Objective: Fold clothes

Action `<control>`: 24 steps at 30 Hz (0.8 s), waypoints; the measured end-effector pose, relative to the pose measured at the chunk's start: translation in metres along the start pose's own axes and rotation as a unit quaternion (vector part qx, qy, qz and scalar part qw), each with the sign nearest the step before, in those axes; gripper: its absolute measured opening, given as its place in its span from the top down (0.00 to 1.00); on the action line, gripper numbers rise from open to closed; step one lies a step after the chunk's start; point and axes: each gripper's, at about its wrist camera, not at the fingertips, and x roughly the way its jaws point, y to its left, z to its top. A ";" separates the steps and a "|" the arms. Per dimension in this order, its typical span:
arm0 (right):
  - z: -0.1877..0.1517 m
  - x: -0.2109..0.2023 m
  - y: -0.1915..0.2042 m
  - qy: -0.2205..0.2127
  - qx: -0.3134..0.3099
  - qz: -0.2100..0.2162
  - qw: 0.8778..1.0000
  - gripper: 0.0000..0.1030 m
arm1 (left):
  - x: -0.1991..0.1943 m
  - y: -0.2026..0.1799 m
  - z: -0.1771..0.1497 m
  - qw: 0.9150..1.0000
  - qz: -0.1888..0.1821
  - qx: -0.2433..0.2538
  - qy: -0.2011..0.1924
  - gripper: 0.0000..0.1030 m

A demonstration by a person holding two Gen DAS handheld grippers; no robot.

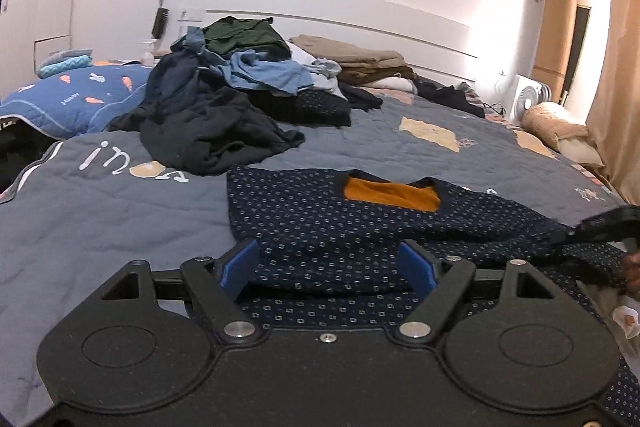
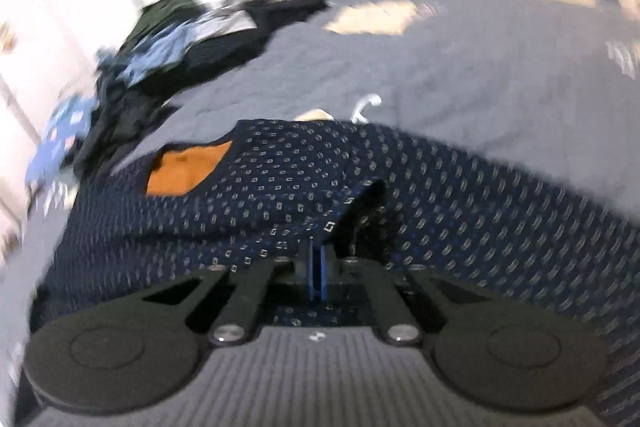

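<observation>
Two grippers are working a navy patterned shirt (image 1: 340, 227) lying on the bed (image 1: 120, 235): right gripper (image 2: 317, 255) is pinching its sleeve, left gripper (image 1: 328, 263) is gaping wide over the hem. Carry the sleeve inward, keeping it taut.

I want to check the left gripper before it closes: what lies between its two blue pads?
In the left wrist view, the left gripper is open, and a fold of the dotted navy shirt lies between its pads.

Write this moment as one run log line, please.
stage: fold patterned navy shirt on bed | left gripper: open, over shirt | right gripper: shut on shirt fabric | unfolded pile: behind
</observation>
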 end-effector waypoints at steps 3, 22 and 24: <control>0.001 -0.016 -0.007 -0.008 -0.037 -0.011 0.999 0.97 | 0.001 -0.002 0.000 1.000 0.002 0.001 0.002 0.26; 0.007 -0.048 -0.011 -0.013 0.055 -0.008 0.998 0.90 | 0.017 -0.013 -0.011 0.991 0.023 0.132 0.018 0.23; 0.008 -0.043 -0.003 -0.017 0.059 0.001 0.998 0.90 | 0.027 -0.021 -0.018 0.979 0.041 0.201 0.018 0.23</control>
